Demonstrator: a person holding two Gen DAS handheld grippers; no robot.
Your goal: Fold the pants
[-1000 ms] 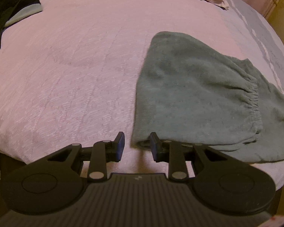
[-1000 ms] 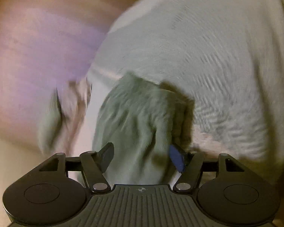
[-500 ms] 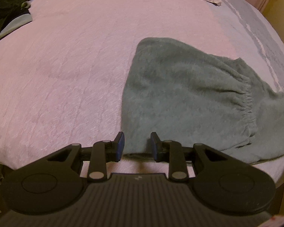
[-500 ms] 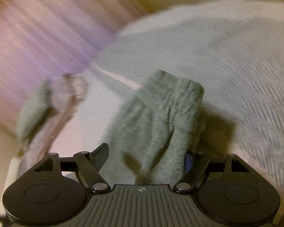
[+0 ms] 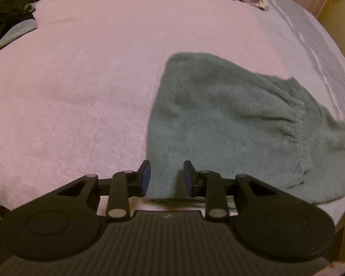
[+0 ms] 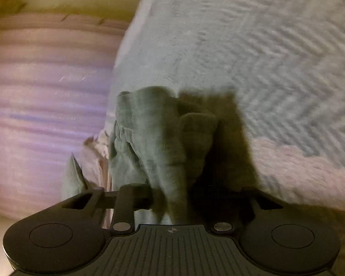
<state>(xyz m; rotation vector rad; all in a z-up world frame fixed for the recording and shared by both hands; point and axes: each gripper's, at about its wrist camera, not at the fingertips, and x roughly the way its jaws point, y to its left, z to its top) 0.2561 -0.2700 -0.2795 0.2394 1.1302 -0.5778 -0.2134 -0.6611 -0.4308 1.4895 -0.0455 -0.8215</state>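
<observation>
Pants [image 5: 230, 126] lie part-folded on our pink bedspread [image 5: 80, 92], near its front edge. Our left gripper [image 5: 166, 176], jaws narrowly apart, straddles the near corner; whether the pads pinch it we cannot tell. Our right gripper [image 6: 172, 197] is closing on a bunched fold. We should lift both ends level, keeping edges aligned. The right fingertips are buried in cloth and blur.

blurred: right view | hidden: right gripper [image 6: 172, 197] pads under pants [image 6: 158, 138] | cut off: pants [image 5: 230, 124] at right edge
</observation>
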